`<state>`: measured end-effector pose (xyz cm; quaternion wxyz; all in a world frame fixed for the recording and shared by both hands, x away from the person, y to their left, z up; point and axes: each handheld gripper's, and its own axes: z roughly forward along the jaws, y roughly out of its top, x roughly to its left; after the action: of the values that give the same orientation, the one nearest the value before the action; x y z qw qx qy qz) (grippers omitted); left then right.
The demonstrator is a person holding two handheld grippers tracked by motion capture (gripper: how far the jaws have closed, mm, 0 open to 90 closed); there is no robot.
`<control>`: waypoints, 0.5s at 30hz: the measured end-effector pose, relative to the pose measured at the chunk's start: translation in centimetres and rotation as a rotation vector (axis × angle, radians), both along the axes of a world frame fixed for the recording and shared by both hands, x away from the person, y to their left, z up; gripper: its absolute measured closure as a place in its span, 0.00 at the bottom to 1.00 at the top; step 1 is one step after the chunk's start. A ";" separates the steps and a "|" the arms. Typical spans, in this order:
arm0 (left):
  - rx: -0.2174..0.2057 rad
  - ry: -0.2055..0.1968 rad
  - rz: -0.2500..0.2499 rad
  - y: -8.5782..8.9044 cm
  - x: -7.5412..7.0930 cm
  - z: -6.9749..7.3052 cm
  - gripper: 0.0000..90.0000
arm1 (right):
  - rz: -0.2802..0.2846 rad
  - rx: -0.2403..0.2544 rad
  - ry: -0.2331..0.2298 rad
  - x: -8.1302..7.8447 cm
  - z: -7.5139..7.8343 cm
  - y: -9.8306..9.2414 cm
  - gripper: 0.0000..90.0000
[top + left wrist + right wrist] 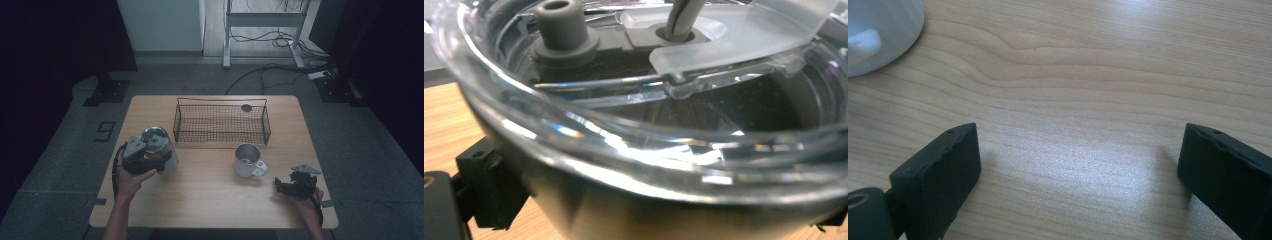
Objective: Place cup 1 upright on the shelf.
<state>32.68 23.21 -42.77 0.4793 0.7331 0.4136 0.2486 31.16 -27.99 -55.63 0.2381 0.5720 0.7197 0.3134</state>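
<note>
No writing is legible on any item. The light wooden bench (210, 175) stands on grey floor, cables trailing behind. The left tongs (150, 156) pinch a steel tumbler with a clear lid (634, 130) at the bench's left; its base is hidden. The right tongs (1078, 170) rest spread, near a white mug (247, 161). A wire basket (221, 121) sits behind.

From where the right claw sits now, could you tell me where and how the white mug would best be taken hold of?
Probably by the handle. The mug stands upright in front of the wire basket, and its handle sticks out toward the open right claw, which rests on the table beside it. Coming in level from that side, the jaws could close across the handle; the round body looks wider and likelier to slip.
</note>
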 end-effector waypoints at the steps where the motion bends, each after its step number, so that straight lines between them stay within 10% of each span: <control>1: -0.001 0.000 0.001 0.0 0.1 0.0 0.05 | 0.001 0.000 0.000 0.0 0.0 0.0 0.04; 15: 0.001 0.001 -0.009 -0.6 0.7 1.1 0.05 | -0.002 -0.001 -0.001 0.0 0.0 0.0 0.04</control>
<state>33.42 22.59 -41.71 0.4799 0.7352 0.4104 0.2463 31.15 -28.02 -55.62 0.2389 0.5723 0.7193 0.3130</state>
